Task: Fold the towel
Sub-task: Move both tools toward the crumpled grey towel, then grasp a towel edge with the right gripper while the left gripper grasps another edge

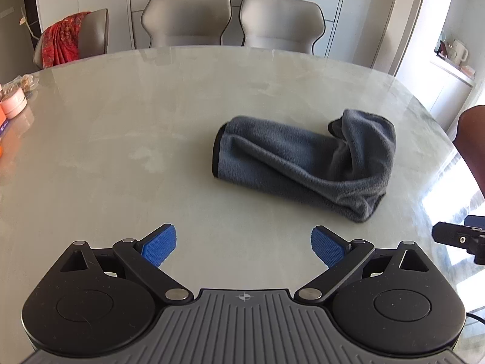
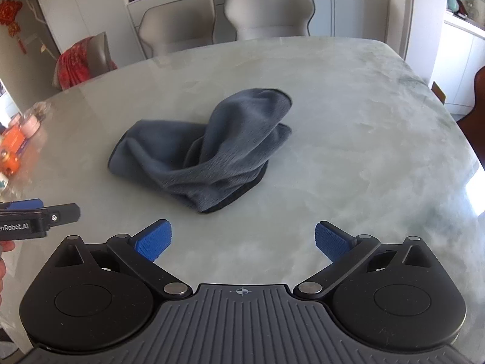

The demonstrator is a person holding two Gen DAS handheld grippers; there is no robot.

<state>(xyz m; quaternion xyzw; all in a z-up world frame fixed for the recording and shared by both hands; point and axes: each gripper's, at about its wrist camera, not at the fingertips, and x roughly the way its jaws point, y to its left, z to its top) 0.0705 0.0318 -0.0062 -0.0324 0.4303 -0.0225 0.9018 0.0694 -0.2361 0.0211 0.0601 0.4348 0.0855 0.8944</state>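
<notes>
The towel is lying bunched on the pale stone table, ahead of both grippers and touching neither. I am reading it as a loose roll, not a flat sheet: its long axis is running roughly left to right across my line of approach, with a dark-bound edge at the left end and a heaped, twisted fold standing up at the right end.

From the left wrist view, I am seeing the left gripper with its jaws spread wide and nothing between the blue pads; the towel is sitting forward and off to the right of its centre line. From the right wrist view, the right gripper is likewise standing wide and empty, and the towel is sitting forward and a little to the left. So the cloth is lying between the two approach lines. I am judging the right gripper nearer the heaped end and the left gripper nearer the bound end.

What I am struggling with is the corners. The twist is hiding how the layers are stacked, and I cannot tell which visible edge is a free hem and which is a fold. The underside is hidden entirely. Glare is washing out the table's right side. Only a sliver of each gripper is showing in the other's view, at the frame edge. I am judging that the cloth needs spreading before any fold.
</notes>
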